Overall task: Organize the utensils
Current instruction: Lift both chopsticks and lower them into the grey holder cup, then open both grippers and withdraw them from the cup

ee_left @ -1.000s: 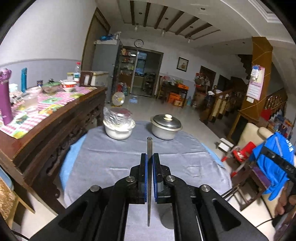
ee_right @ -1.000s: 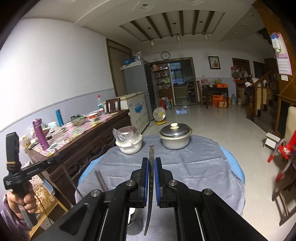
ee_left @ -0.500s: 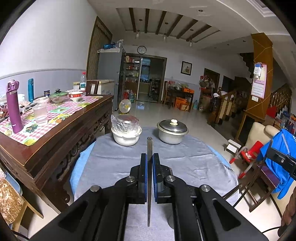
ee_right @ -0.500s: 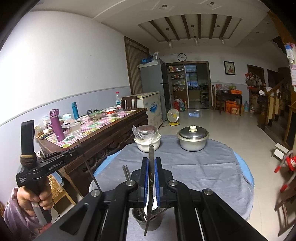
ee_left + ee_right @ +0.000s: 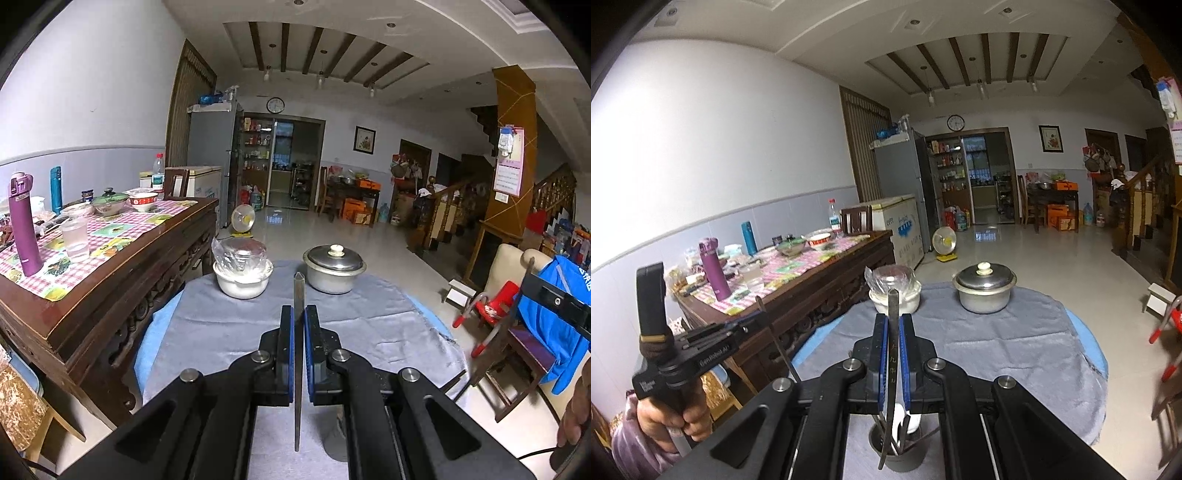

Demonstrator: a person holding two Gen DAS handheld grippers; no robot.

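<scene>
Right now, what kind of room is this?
Probably a home's big dining and living room: a cloth-covered round table with a lidded pot, a fridge by the wall, and stairs.

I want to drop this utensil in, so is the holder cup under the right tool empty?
Not empty. The cup already holds a white spoon and other metal utensils.

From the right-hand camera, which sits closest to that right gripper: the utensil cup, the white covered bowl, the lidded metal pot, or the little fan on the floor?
1. Utensil cup: directly under the right gripper, near table edge.
2. White covered bowl: far side of table, left. The lidded metal pot, to its right, is too close to call.
3. Fan: on the floor beyond the table.
</scene>
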